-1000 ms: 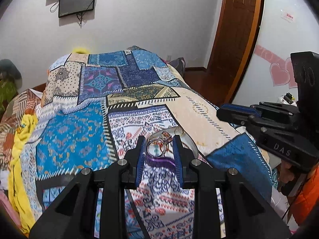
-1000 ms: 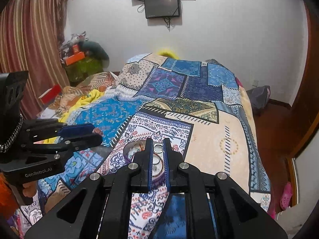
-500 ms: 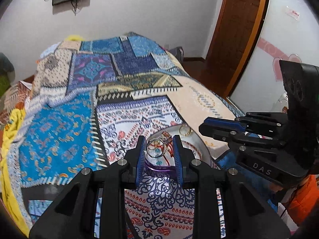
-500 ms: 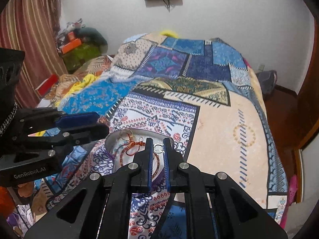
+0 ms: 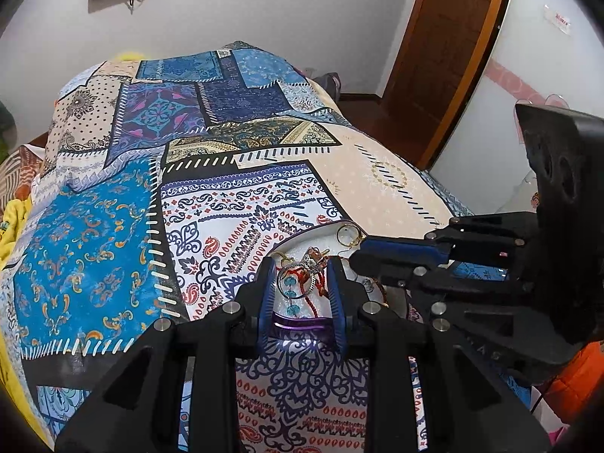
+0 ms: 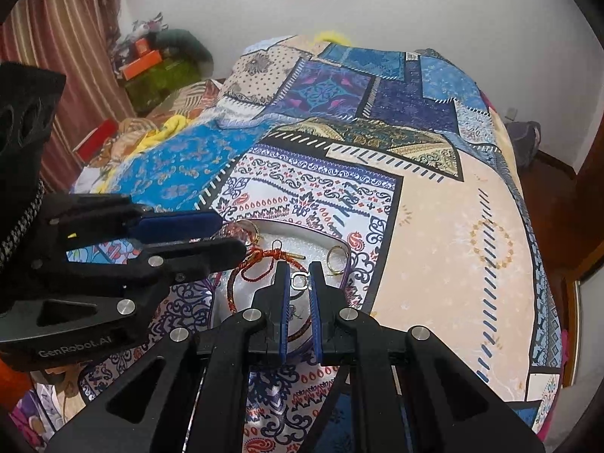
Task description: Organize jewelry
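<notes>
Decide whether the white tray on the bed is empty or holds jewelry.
Holds jewelry. The white tray on the patchwork bedspread contains a red cord bracelet and a gold ring.

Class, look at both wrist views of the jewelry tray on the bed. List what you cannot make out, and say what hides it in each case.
1. Near part of the tray: hidden by both grippers in both views.
2. Left gripper's ring: stones too small in the left view, hidden in the right view.
3. Right gripper's small ring: half covered by fingers.
4. Red cord bracelet: its lower loop passes behind the right gripper.
</notes>
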### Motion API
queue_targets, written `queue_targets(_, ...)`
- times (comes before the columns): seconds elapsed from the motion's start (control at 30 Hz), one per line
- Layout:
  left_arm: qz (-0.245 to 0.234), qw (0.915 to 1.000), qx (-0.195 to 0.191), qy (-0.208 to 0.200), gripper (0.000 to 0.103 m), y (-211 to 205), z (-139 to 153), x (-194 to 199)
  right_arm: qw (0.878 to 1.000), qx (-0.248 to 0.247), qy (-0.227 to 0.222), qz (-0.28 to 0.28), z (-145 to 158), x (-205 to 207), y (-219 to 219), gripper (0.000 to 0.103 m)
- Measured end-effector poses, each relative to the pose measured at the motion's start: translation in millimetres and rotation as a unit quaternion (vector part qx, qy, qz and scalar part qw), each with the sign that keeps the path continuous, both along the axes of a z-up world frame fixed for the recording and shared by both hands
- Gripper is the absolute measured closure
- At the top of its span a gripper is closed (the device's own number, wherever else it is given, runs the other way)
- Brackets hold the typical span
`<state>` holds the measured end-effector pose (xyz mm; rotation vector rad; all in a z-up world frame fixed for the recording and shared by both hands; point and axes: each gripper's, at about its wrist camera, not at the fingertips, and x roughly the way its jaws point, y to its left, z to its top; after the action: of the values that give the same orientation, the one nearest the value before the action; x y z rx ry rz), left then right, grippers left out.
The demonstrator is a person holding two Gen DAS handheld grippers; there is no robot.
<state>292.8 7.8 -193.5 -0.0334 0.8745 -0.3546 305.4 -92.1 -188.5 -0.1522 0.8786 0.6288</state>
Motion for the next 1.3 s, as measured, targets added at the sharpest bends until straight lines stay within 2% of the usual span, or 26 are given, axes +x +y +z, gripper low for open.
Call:
queue_targets(0.23, 0.008, 1.0000, 0.002, 0.003, 0.077, 2, 1, 1, 1.000, -0.013, -0.006, 0.004, 1, -2, 4, 0.094)
queue_targets(0.33, 0.010, 0.9999, 0.008, 0.000, 0.077, 3, 6, 0, 1.000, -0.023, -0.009, 0.002, 1, -2, 6, 0.091)
queue_targets(0.53, 0.026, 0.9994, 0.010, -0.021, 0.077, 10, 29, -12, 1.000, -0.021, -0.017, -0.005, 11, -5, 3, 0.088)
queue_targets(0.7, 0.042, 0.9975, 0.014, -0.055, 0.077, 14, 59, -31, 0.999, -0.008, -0.039, -0.017, 38, -17, -4, 0.088)
queue_targets(0.83, 0.057, 0.9939, 0.014, -0.093, 0.076, 15, 92, -55, 0.996, 0.012, -0.080, -0.032, 74, -39, -15, 0.088)
queue_targets(0.97, 0.073, 0.9862, 0.009, -0.148, 0.076, 16, 132, -90, 0.988, 0.045, -0.137, -0.047, 121, -72, -29, 0.088)
queue_targets(1.1, 0.084, 0.9731, 0.006, -0.215, 0.076, 12, 172, -138, 0.974, 0.078, -0.202, -0.063, 164, -116, -43, 0.088)
queue_targets(1.23, 0.100, 0.9519, 0.012, -0.289, 0.076, 4, 201, -195, 0.953, 0.107, -0.271, -0.078, 199, -169, -54, 0.088)
queue_targets(1.3, 0.114, 0.9411, 0.011, -0.318, 0.071, 2, 210, -219, 0.942, 0.124, -0.301, -0.086, 211, -196, -60, 0.088)
